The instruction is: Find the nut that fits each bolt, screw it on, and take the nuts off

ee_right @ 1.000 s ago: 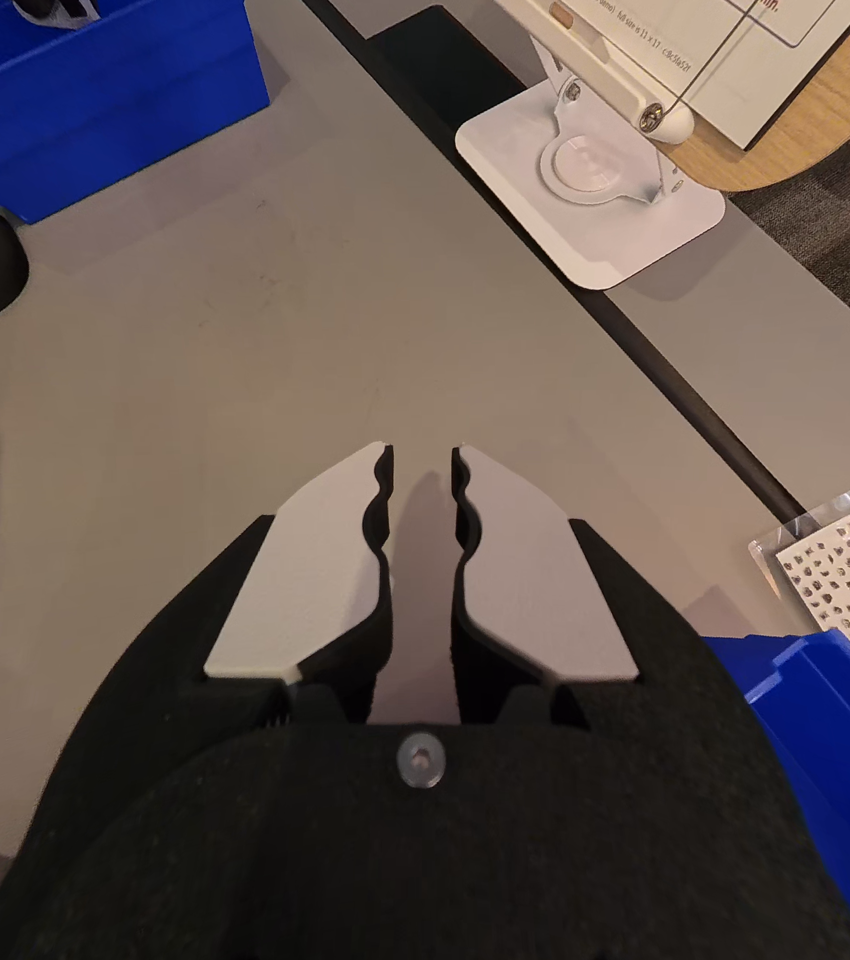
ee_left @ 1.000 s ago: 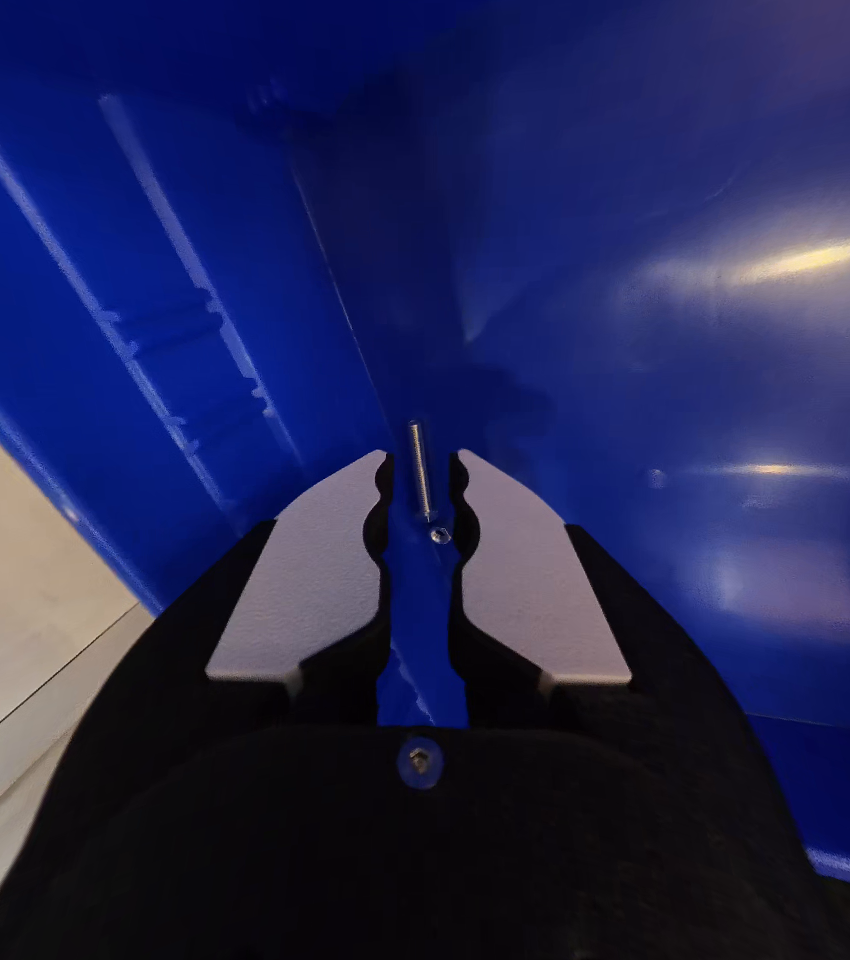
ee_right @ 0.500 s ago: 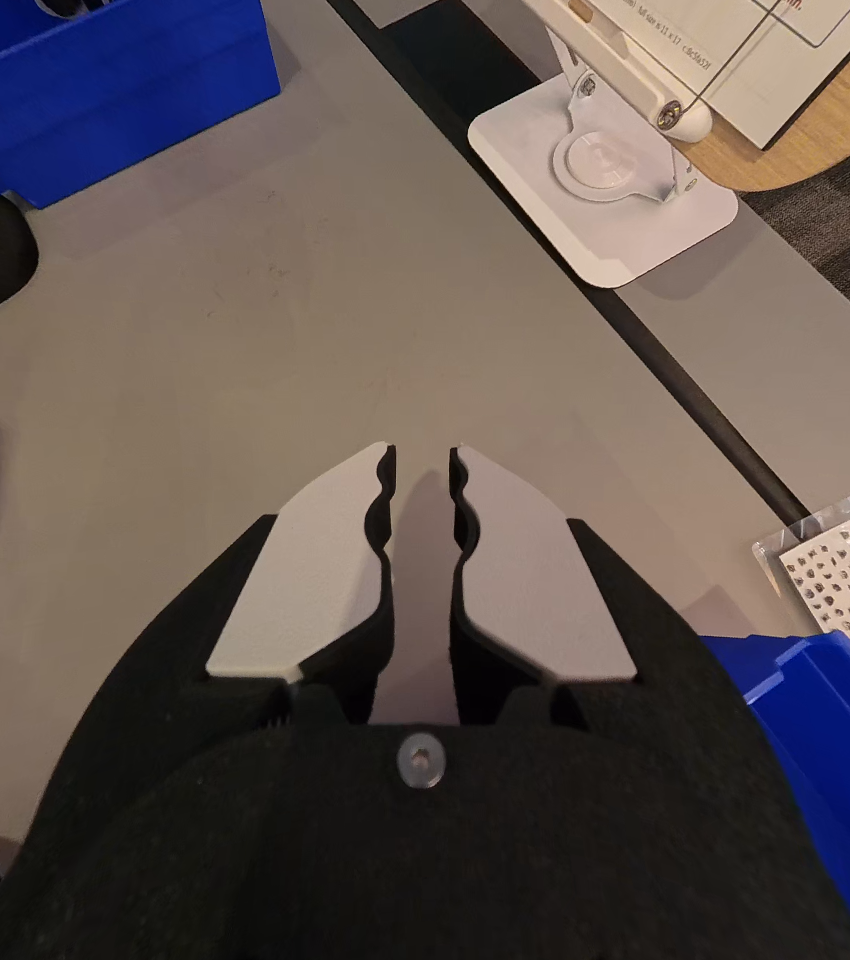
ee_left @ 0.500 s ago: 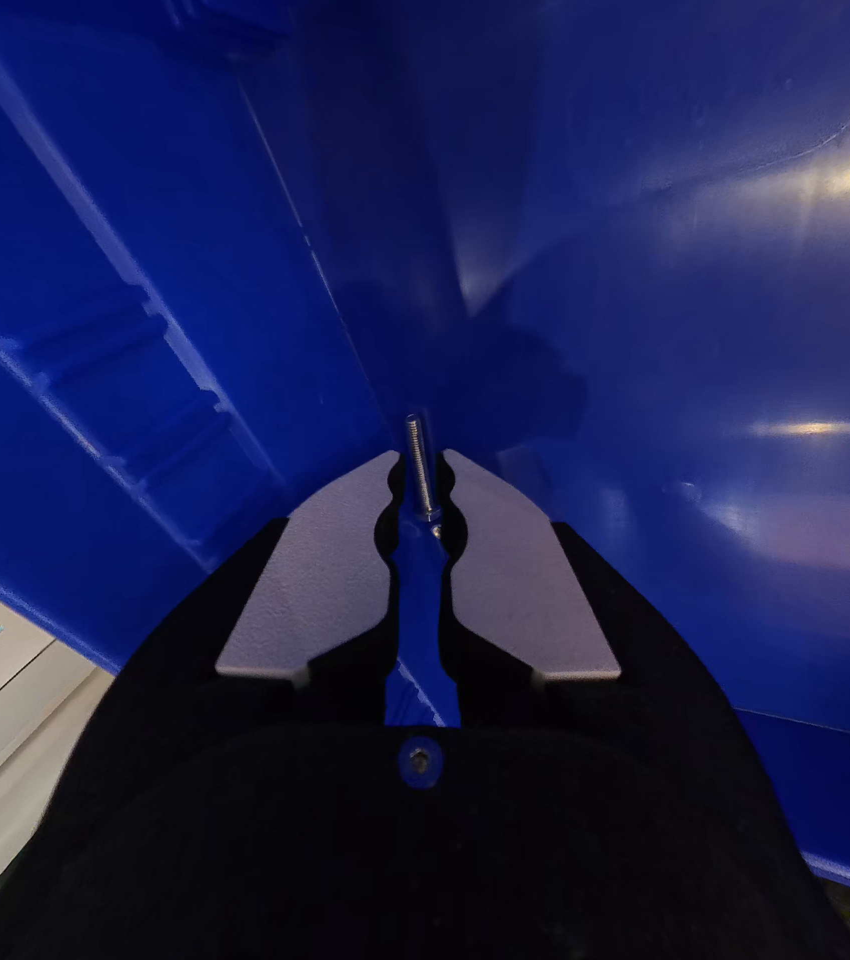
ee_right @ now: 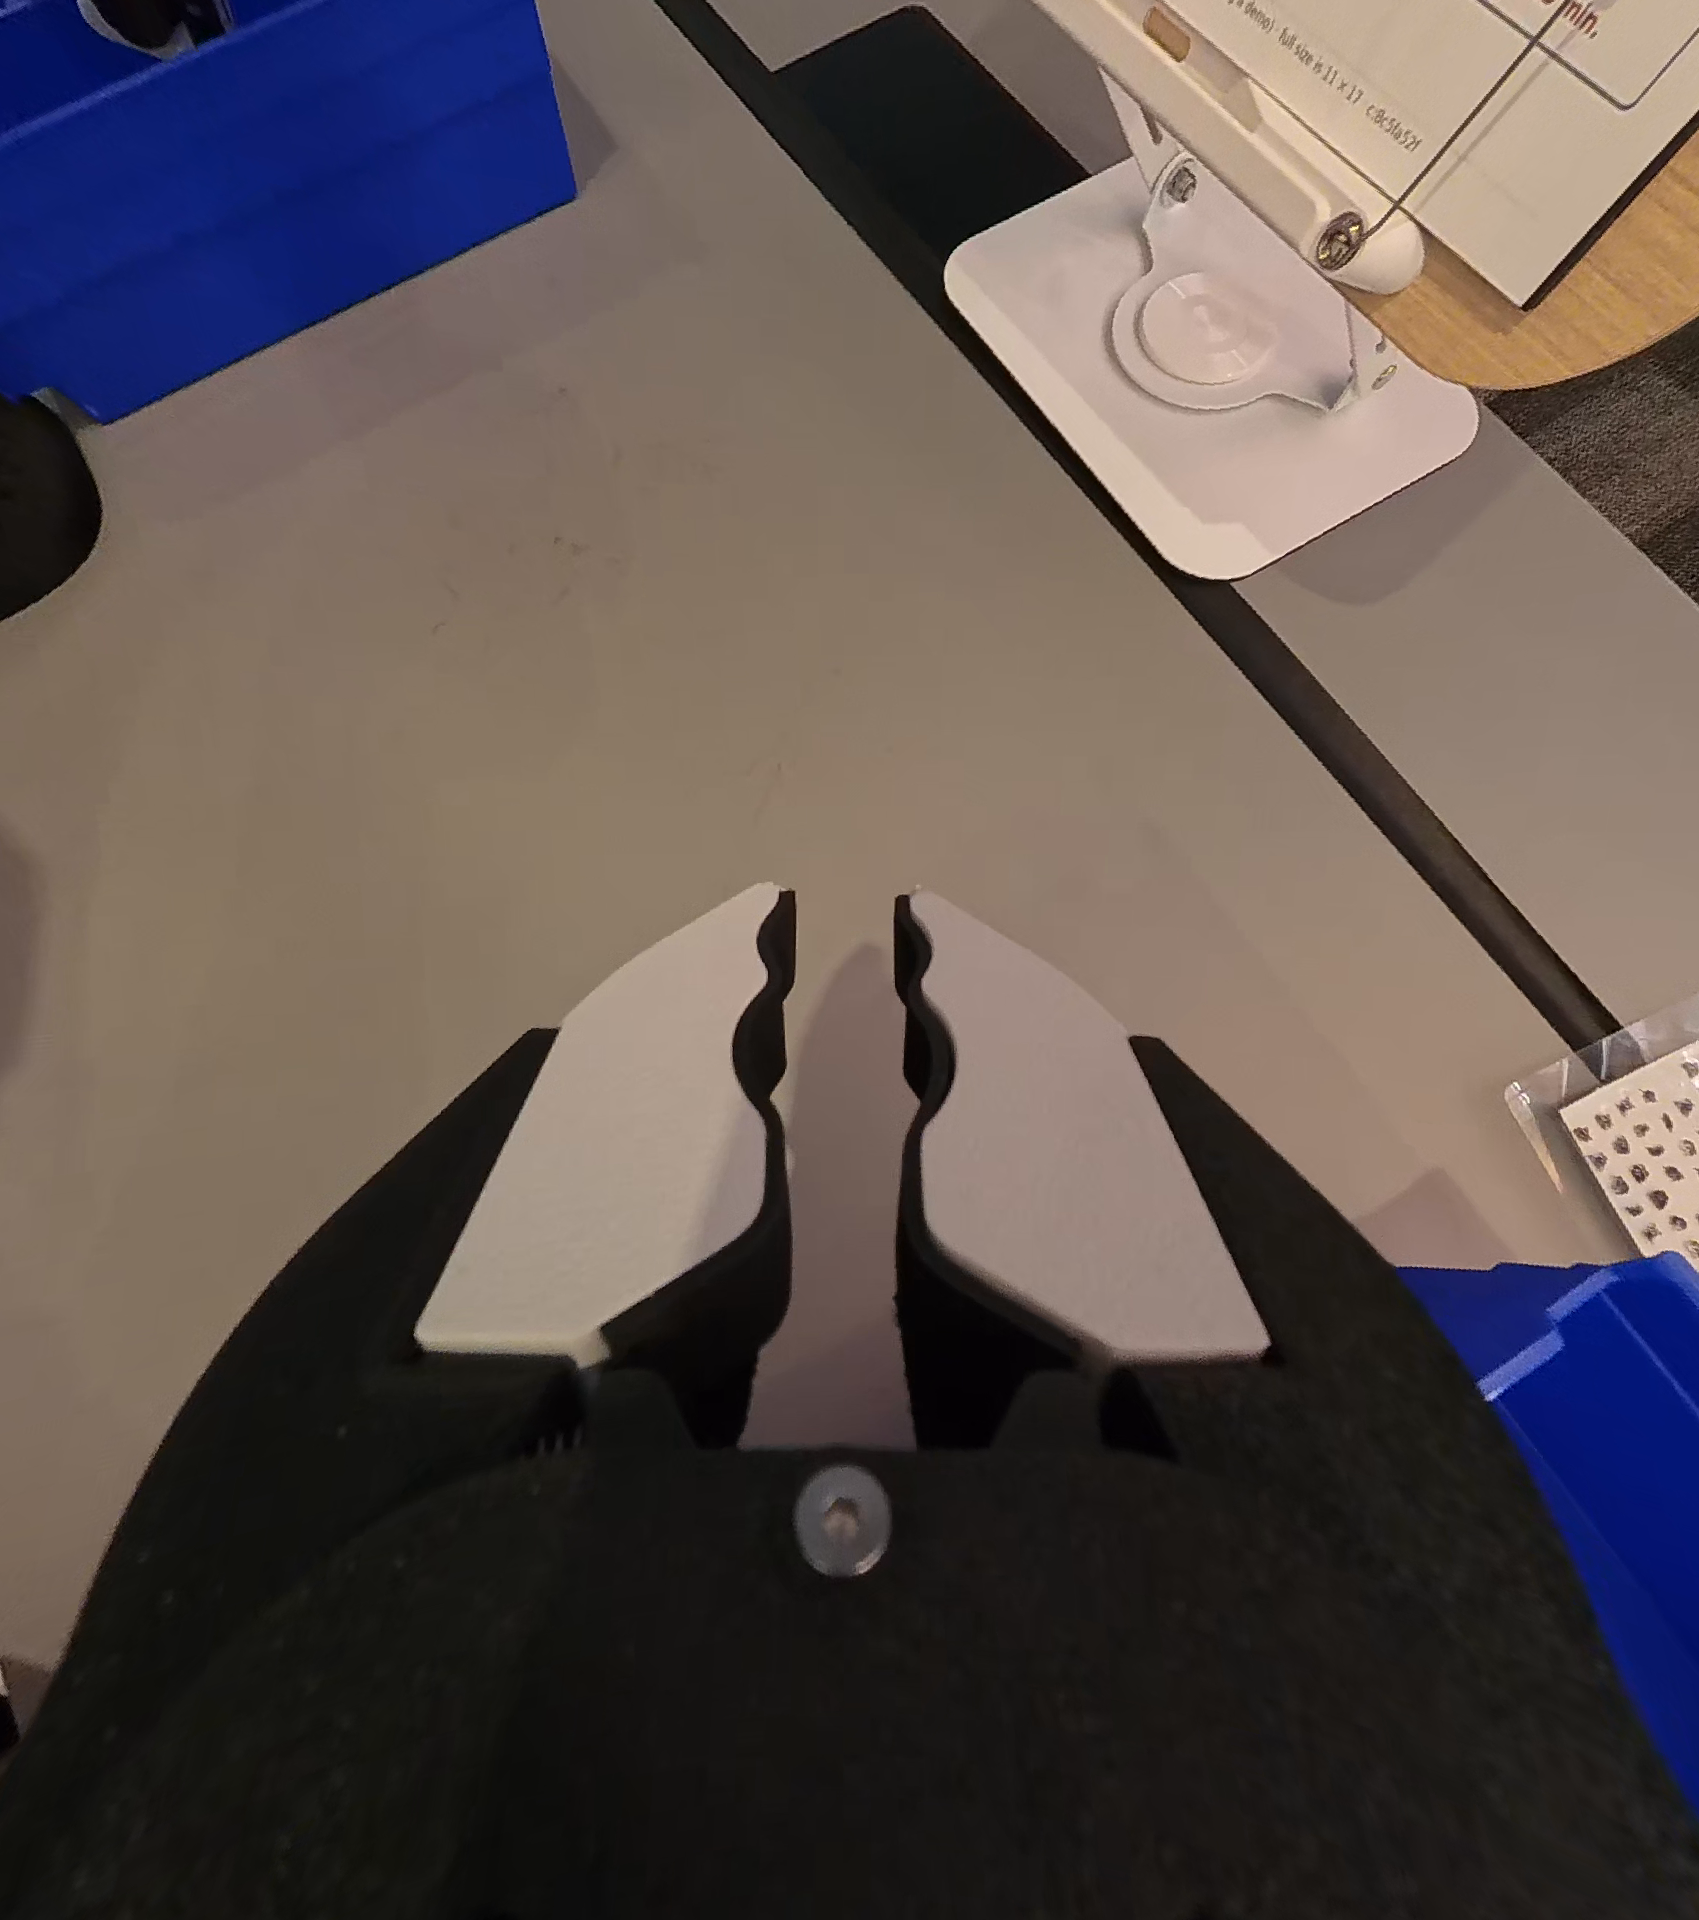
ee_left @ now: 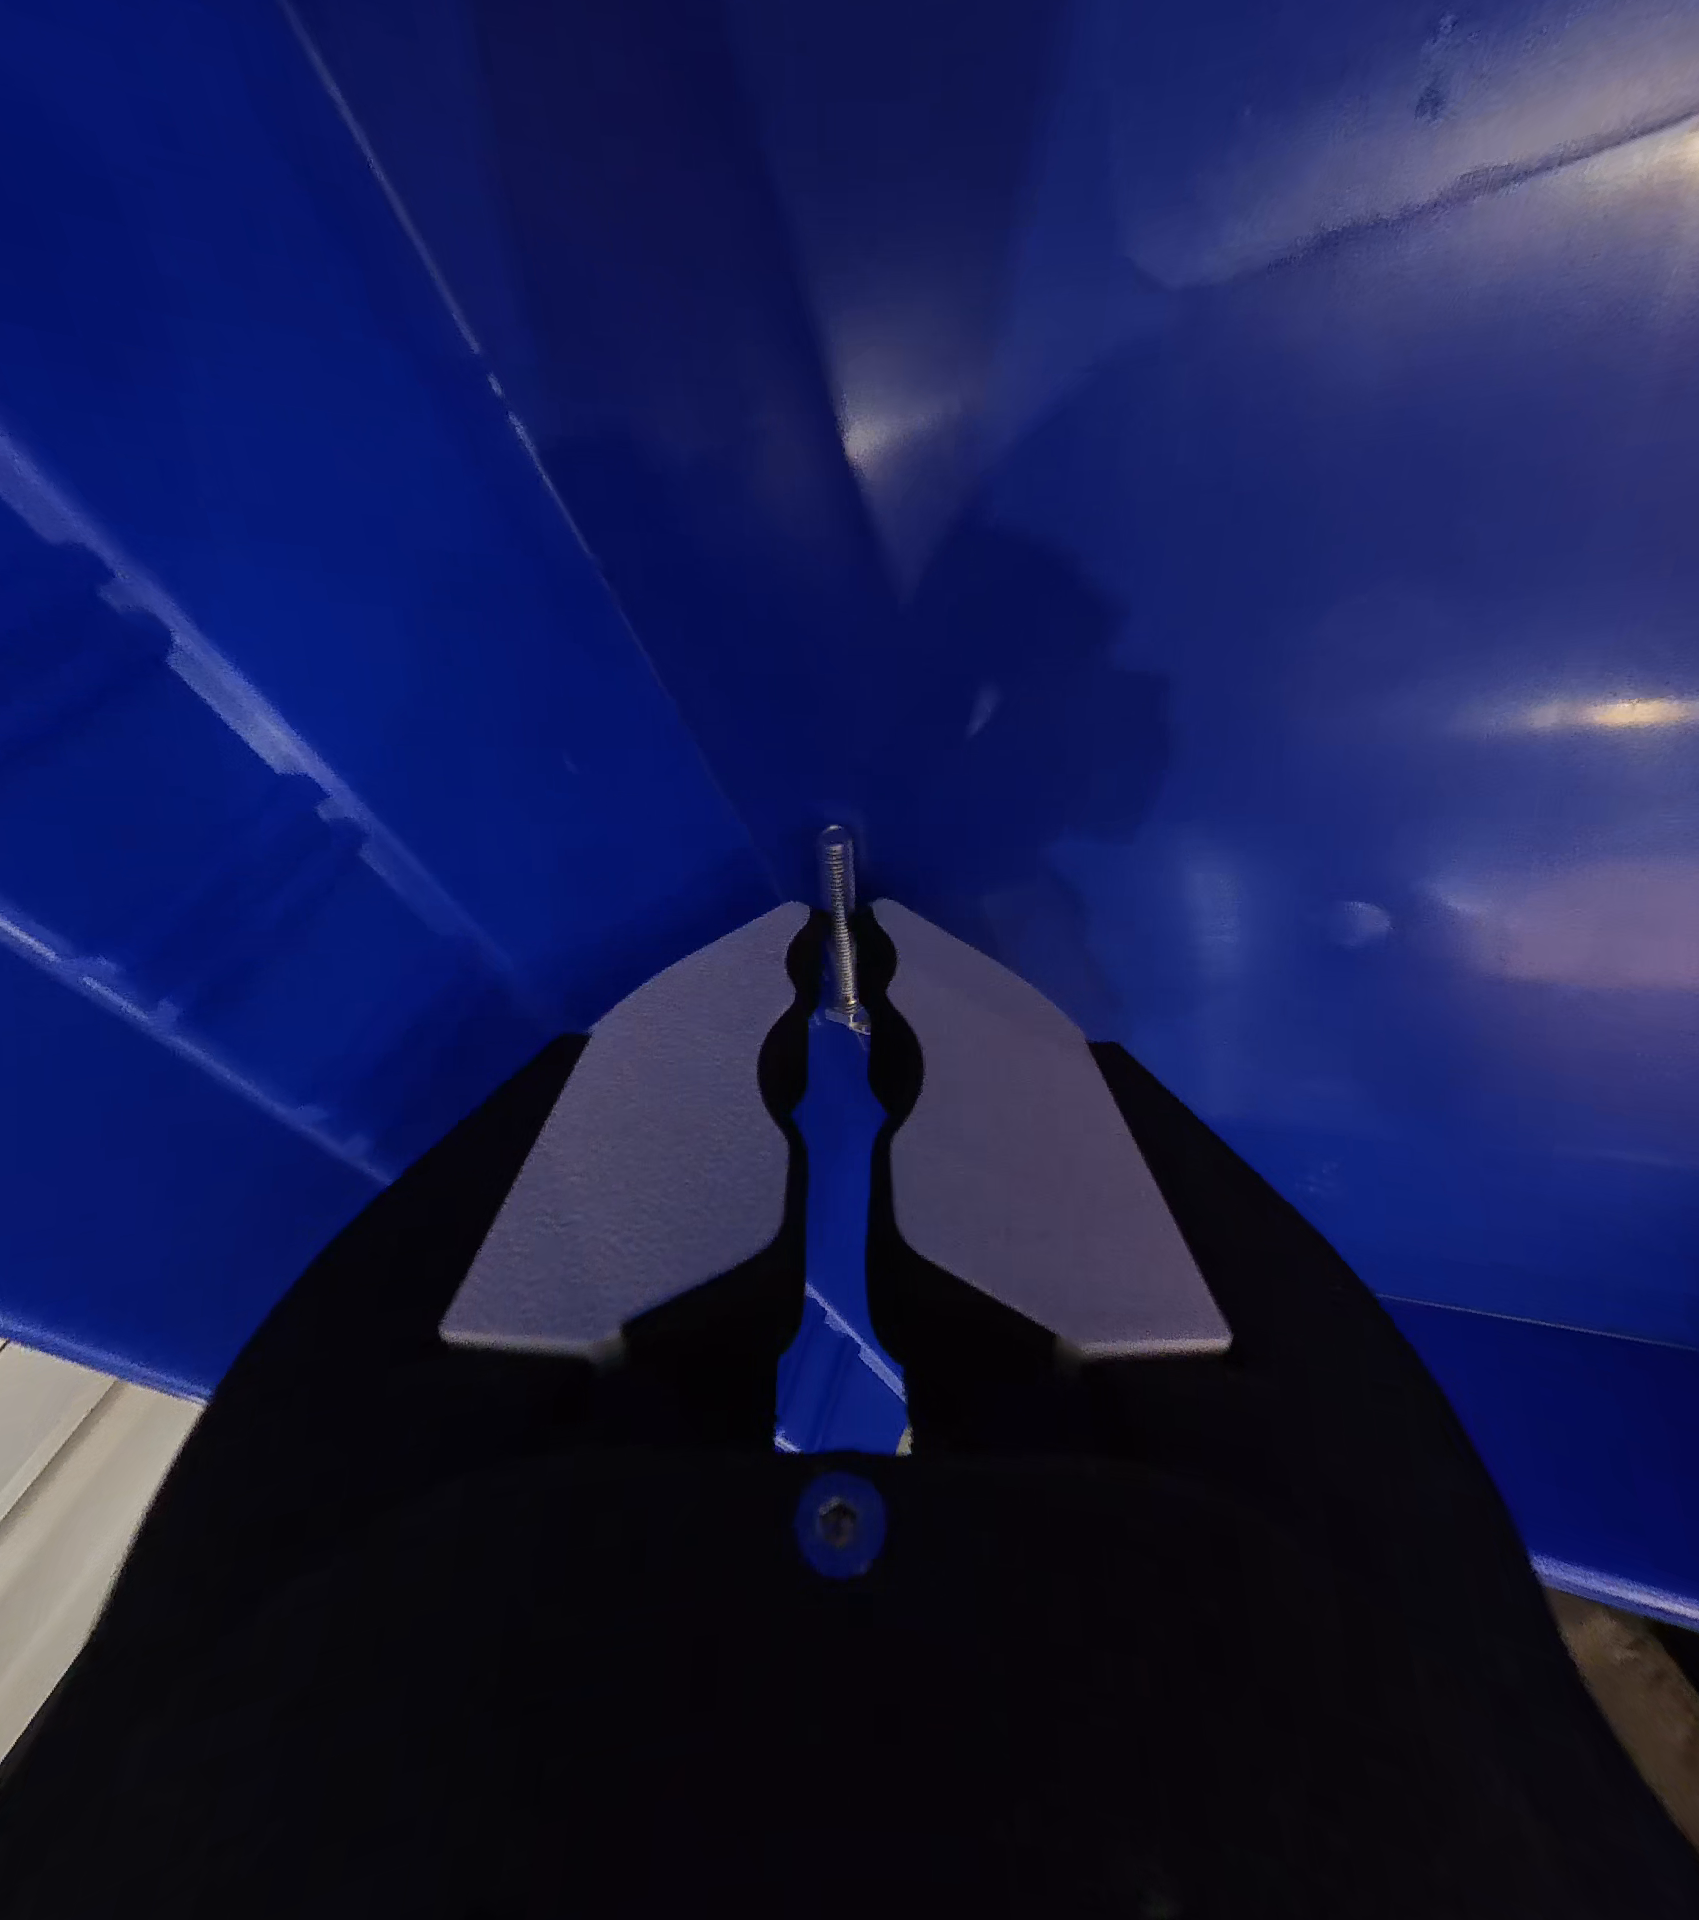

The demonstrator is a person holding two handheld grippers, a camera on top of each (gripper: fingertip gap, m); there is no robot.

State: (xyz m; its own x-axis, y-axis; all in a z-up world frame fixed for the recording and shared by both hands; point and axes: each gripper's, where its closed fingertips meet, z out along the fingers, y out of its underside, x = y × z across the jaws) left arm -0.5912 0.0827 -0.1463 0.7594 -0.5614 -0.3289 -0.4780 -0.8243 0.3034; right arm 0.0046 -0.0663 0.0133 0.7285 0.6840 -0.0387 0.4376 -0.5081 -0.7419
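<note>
- My left gripper (ee_left: 839, 906) is reaching down inside a glossy blue plastic bin (ee_left: 1344, 623), w/ its pale grey fingers (ee_left: 658, 1122) nearly pressed together and pinching a thin silver threaded bolt (ee_left: 840, 935) between the tips.
- The bolt is standing lengthwise along the fingers; its threaded end is poking out past the tips toward the bin's inner corner, and its head is sitting back in the scalloped notch betw. the pads.
- I can't tell whether a nut is sitting on it; too small and dim.
- Blue walls are filling nearly the whole left wrist view, w/ a strip of pale surface at bottom left.
- My right gripper (ee_right: 845, 896) is hovering over the matte grey tabletop (ee_right: 512, 675), fingers spread a little and gripping nothing; only its own shadow is lying in the gap.
- In that view, a second blue plastic bin (ee_right: 232, 197) is sitting at the far left of the table, and the corner of another blue bin (ee_right: 1634, 1455) is showing at lower right.
- A clear bag over a printed sheet of small dark parts (ee_right: 1676, 1132) is lying just beyond that corner.
- A white stand w/ a flat square base (ee_right: 1219, 416) is sitting at upper right, carrying a white board.
</note>
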